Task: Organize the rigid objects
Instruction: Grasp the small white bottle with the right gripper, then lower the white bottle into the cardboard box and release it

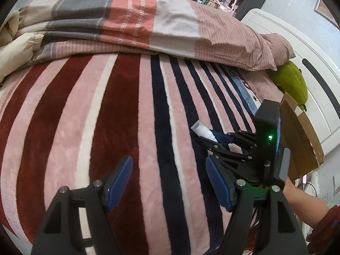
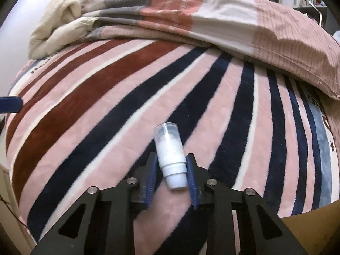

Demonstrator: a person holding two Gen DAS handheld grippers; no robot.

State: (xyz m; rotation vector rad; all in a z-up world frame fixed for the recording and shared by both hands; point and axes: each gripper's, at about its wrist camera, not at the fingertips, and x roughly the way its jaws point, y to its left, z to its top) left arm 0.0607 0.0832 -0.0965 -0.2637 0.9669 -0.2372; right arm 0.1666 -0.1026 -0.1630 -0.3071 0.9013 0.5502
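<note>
A small white pump bottle [image 2: 169, 146] with a clear cap lies on the striped fleece blanket [image 2: 106, 106], cap pointing away from me. My right gripper [image 2: 171, 156] is shut on its lower body, with a blue pad against each side. In the left wrist view the same bottle [image 1: 201, 132] pokes out of the right gripper [image 1: 212, 141] at the right. My left gripper [image 1: 168, 161] hovers open over the blanket [image 1: 85, 116], nothing between its blue pads. One blue pad of the left gripper [image 2: 10, 104] shows at the left edge of the right wrist view.
A folded quilt [image 1: 138, 21] and a cream blanket [image 2: 57, 23] lie across the far side of the bed. A brown cardboard box [image 1: 303, 140] stands at the right edge, with a green plush toy [image 1: 293, 82] behind it by the white bed frame [image 1: 297, 48]. A person's forearm [image 1: 301, 197] is lower right.
</note>
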